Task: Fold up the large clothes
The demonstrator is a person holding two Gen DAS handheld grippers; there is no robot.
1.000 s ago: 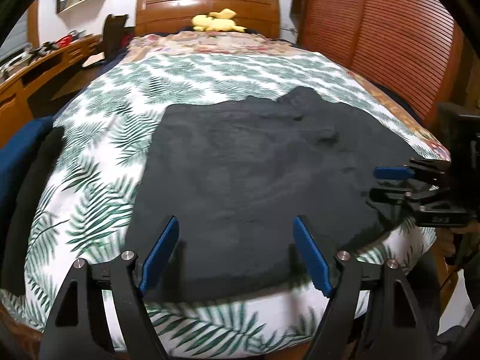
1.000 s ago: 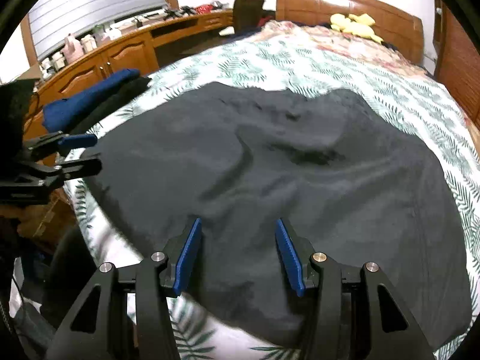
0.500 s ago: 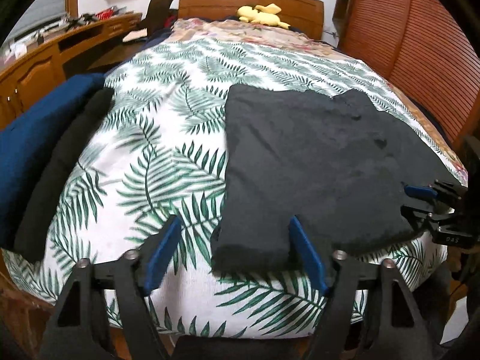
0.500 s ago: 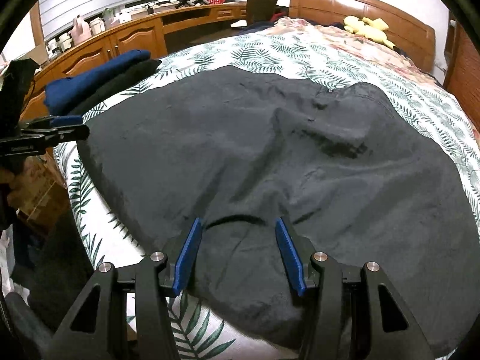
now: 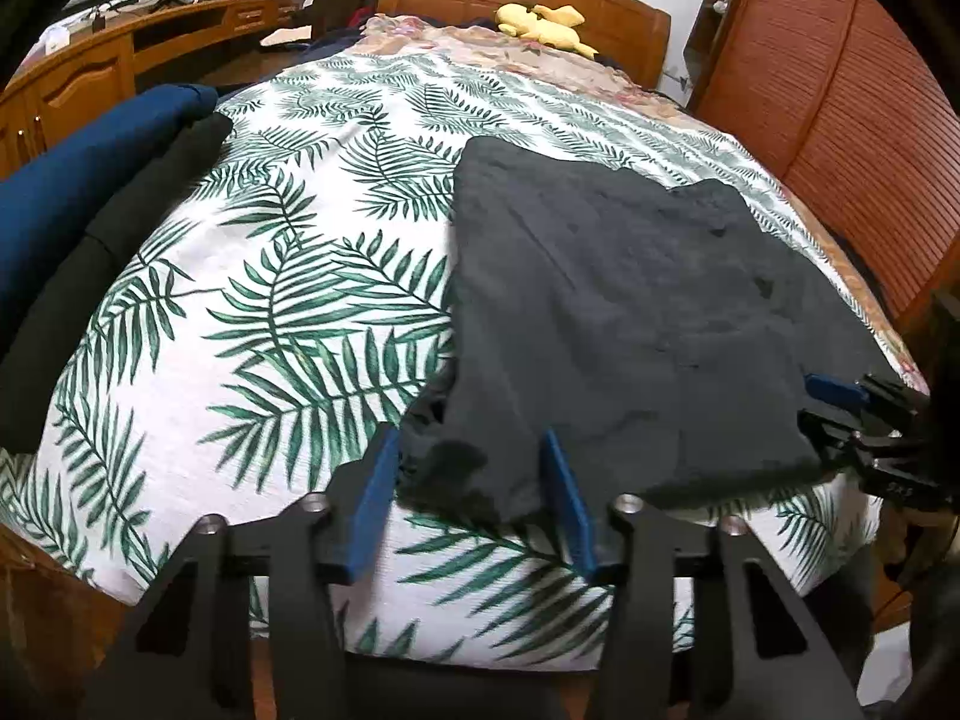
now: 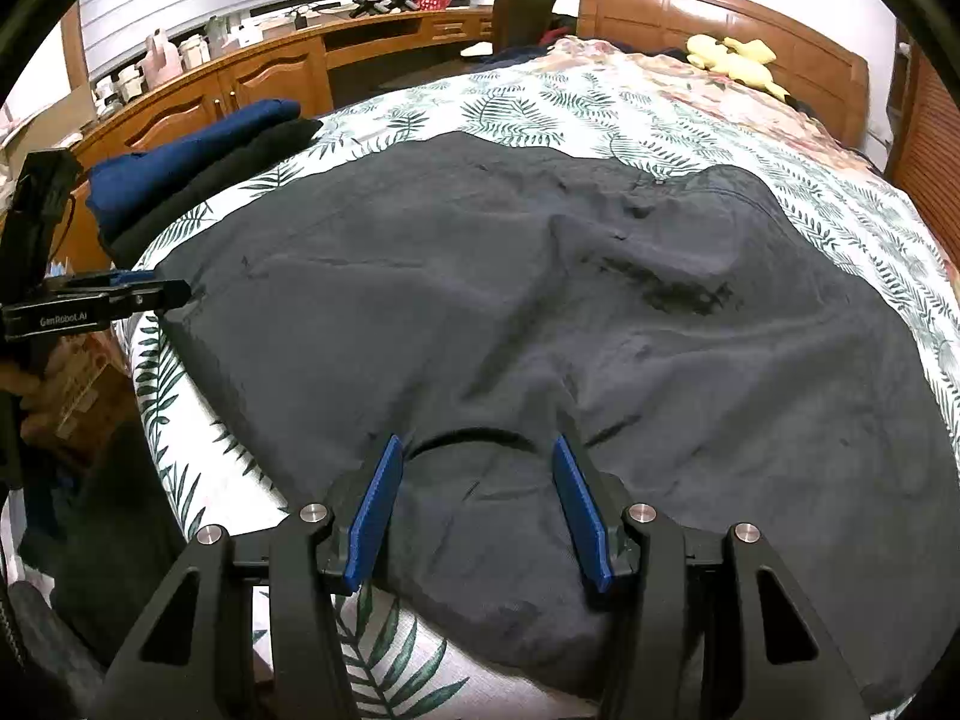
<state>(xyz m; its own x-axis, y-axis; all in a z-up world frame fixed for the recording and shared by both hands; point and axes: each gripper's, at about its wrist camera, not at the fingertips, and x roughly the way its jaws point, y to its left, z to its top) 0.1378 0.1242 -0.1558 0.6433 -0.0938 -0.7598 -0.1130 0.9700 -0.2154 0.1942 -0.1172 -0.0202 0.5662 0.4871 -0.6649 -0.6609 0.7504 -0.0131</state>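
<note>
The large dark grey fabric garment (image 5: 630,324) lies spread on the leaf-print bedspread (image 5: 288,312), unfolded. The left gripper (image 5: 471,495) fingers are closing around its near corner; the right gripper (image 6: 474,501) fingers straddle the near hem, half spread. All folds remain.

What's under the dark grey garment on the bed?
The dark grey garment lies on the palm-leaf bedspread, which shows around its edges. Anything beneath its middle is covered.
</note>
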